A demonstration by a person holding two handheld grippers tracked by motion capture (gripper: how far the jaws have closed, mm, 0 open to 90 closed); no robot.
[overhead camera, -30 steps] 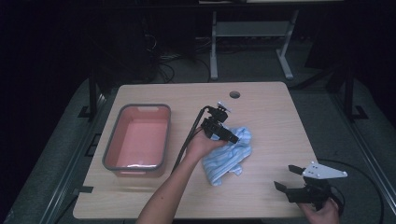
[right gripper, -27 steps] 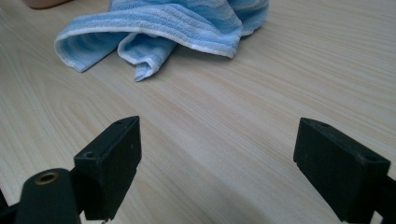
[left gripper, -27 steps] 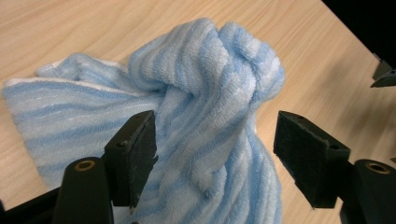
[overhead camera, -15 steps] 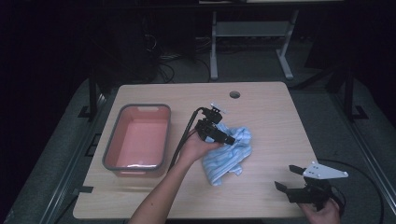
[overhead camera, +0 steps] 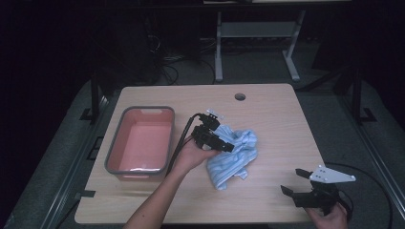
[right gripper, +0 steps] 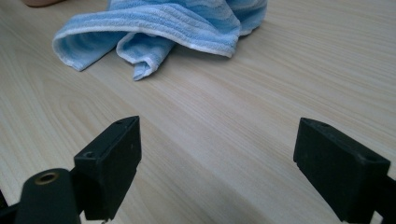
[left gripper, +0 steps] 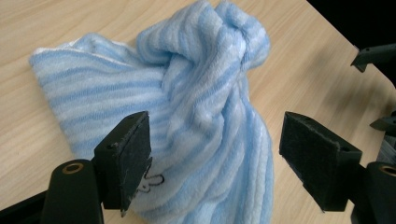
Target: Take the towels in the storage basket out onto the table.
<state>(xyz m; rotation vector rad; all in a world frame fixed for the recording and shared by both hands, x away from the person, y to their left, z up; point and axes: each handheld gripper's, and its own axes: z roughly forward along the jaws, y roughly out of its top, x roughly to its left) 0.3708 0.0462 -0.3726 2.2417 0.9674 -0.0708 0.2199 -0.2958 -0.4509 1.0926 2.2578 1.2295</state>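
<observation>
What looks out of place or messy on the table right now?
Only the blue striped towel: it lies bunched and twisted mid-table, beside the pink tub rather than in it. Nothing looks spilled or damaged.

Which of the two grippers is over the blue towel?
The left gripper, by the pink tub: its open jaws hang over the crumpled towel mid-table. The right gripper sits apart at the table's near right corner, over bare wood.
</observation>
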